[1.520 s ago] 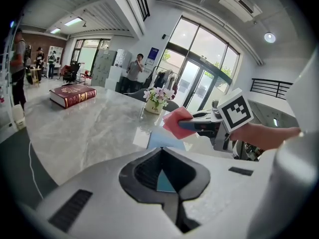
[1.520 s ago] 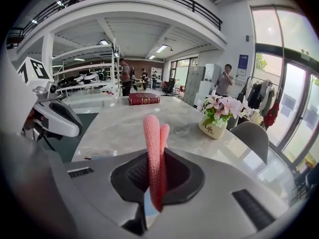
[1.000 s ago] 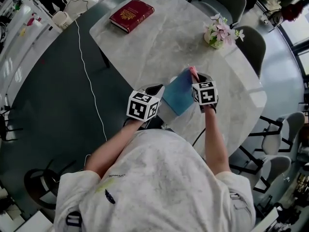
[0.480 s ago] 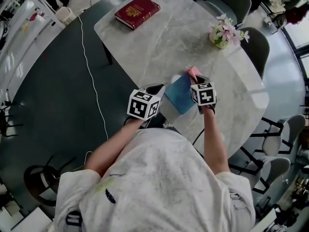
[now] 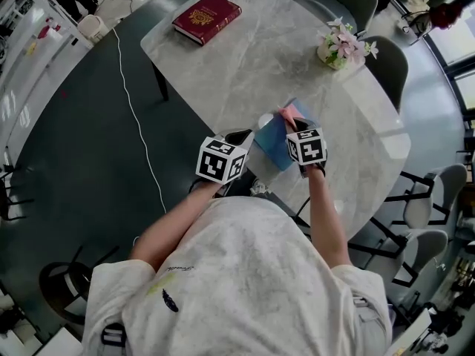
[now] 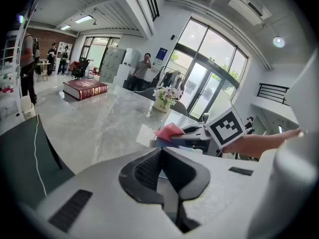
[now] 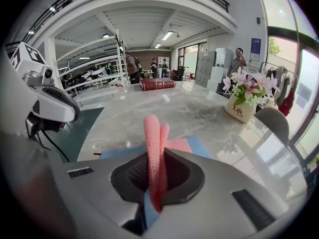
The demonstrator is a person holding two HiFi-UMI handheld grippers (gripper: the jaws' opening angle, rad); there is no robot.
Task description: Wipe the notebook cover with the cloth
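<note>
Right tongs clamp cloth, fold pointing forward over notebook; left tongs closed, empty.

Both forearms reach forward; left gripper fingers together, right gripper fingers pinching cloth.

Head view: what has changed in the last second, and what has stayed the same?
The right tool, shut on the pink cloth, slid a little leftward over the blue notebook, toward the left tool, dragging the cloth along the cover. Nothing was picked up or released. The left tool, the notebook, the red book and the flowers kept their places.
</note>
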